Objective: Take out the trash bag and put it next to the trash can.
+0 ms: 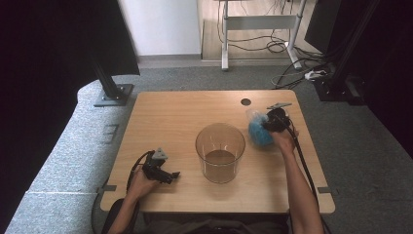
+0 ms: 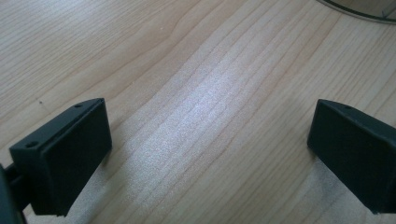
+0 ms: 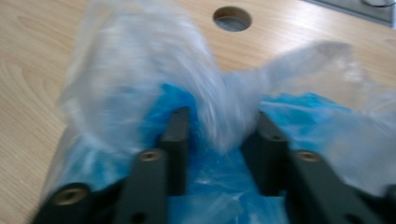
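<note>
The counter [image 1: 170, 117] is pale wood with fine straight grain, smooth, with a soft satin sheen. At its centre the beaker [image 1: 220, 152] is clear, glossy plastic, lightly brown-tinted. At two o'clock from it, the bag [image 3: 140, 79] is thin, crinkled, translucent film over shiny blue contents. Both tongs, left [image 2: 205, 154] and right [image 3: 219, 140], are matt black plastic.

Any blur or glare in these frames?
Right gripper view: motion blur smears the clear plastic bag pinched between the jaws. Left gripper view: sharp, with a pale sheen on the table. High view: evenly lit, dark at both sides.
</note>
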